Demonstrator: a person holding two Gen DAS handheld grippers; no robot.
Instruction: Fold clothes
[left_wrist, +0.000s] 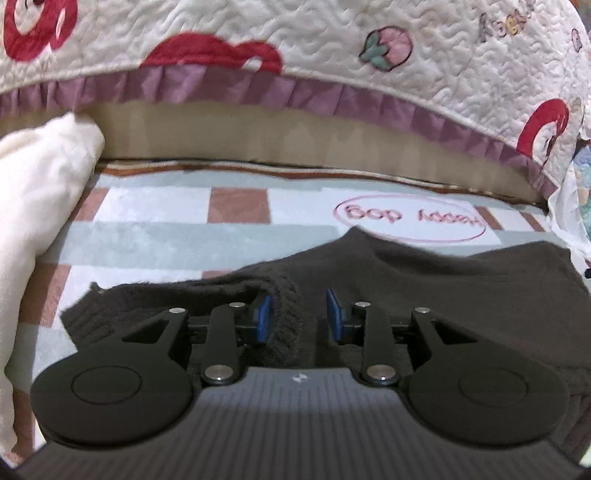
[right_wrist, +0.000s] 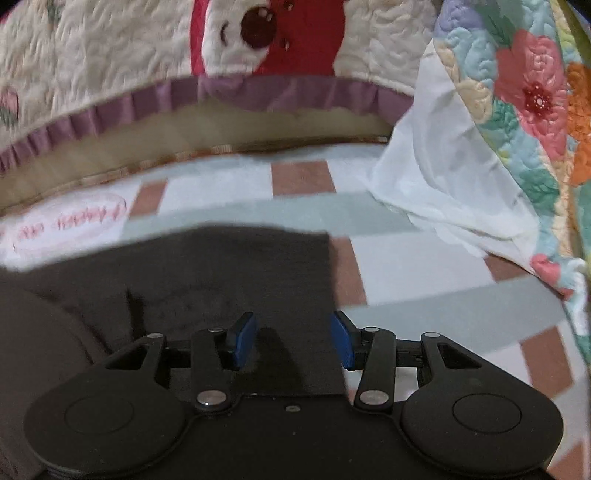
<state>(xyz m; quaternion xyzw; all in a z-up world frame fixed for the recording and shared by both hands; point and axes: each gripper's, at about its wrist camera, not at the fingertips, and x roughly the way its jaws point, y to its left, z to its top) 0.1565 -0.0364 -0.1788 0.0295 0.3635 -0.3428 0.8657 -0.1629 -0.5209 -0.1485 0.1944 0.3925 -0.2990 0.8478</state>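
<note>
A dark brown knitted sweater (left_wrist: 424, 280) lies flat on the checked sheet (left_wrist: 155, 229). In the left wrist view my left gripper (left_wrist: 297, 314) stands open just above it. A ribbed fold of the sweater (left_wrist: 286, 317) rises between the blue pads (left_wrist: 334, 314) and leans against the left one, while the right pad stands apart from it. In the right wrist view the same sweater (right_wrist: 221, 273) spreads under my right gripper (right_wrist: 293, 341), close to the garment's right edge. That gripper is open, with only flat fabric beneath the gap.
A quilted cover with red figures and a purple ruffle (left_wrist: 295, 92) hangs across the back. A cream cloth (left_wrist: 40, 192) is bunched at the left. White fabric (right_wrist: 443, 177) and a floral quilt (right_wrist: 528, 110) pile up at the right.
</note>
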